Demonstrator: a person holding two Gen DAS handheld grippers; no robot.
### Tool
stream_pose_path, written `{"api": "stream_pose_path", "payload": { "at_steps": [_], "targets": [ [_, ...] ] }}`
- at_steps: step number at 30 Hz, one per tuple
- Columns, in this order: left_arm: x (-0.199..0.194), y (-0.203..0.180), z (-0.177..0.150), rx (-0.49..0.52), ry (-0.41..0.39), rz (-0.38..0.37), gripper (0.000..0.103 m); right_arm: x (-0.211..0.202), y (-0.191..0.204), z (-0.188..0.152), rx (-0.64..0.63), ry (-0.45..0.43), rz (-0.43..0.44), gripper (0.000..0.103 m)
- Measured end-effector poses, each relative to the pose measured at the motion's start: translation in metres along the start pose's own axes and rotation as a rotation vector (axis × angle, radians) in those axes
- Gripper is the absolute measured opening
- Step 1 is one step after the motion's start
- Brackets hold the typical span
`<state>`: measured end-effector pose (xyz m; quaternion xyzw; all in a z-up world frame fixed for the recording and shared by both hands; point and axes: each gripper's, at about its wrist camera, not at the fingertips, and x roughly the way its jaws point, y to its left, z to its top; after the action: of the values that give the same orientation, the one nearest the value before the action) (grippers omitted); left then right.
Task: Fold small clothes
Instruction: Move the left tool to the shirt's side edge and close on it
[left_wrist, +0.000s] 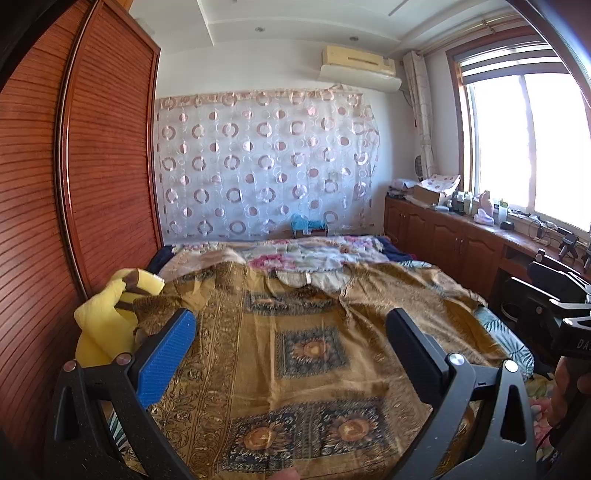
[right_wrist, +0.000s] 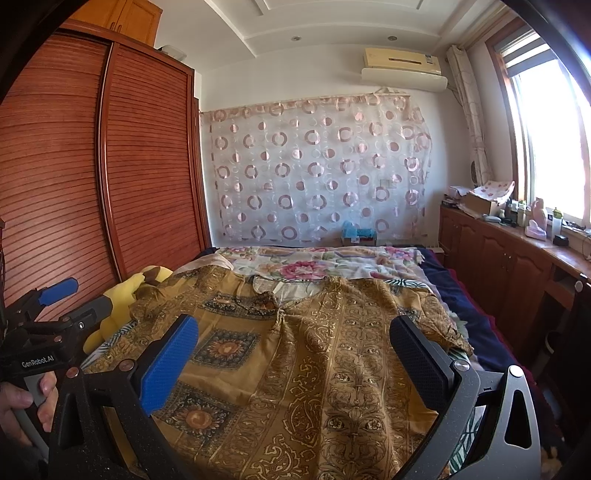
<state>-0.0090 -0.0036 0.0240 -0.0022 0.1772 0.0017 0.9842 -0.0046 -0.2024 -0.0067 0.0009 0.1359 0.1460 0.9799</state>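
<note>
Two grippers, left gripper (left_wrist: 291, 332) and right gripper (right_wrist: 295, 339), agape above garment (right_wrist: 295, 350).

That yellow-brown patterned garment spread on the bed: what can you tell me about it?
The garment looks like thin, soft woven cloth, mustard-gold, with ornate scrollwork bands and dark blue squares holding orange sunflower-like medallions. It lies spread open and mostly flat on the bed, with light wrinkles, its neckline pointing toward the far wall. One short sleeve reaches the yellow plush toy at the wardrobe side; the other drapes toward the window side. It overlaps a floral sheet. Both tools hover above it, open, touching nothing.
</note>
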Motion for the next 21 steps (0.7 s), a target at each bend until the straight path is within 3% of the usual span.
{"api": "stream_pose_path", "payload": {
  "at_steps": [12, 21],
  "targets": [
    [0.043, 0.068, -0.027, -0.032, 0.100, 0.113, 0.103, 0.041, 0.013, -0.012, -0.044, 0.048, 0.046, 0.103],
    [0.087, 0.128, -0.014, 0.008, 0.149, 0.162, 0.103, 0.088, 0.014, -0.012, -0.052, 0.157, 0.148, 0.103]
  ]
}}
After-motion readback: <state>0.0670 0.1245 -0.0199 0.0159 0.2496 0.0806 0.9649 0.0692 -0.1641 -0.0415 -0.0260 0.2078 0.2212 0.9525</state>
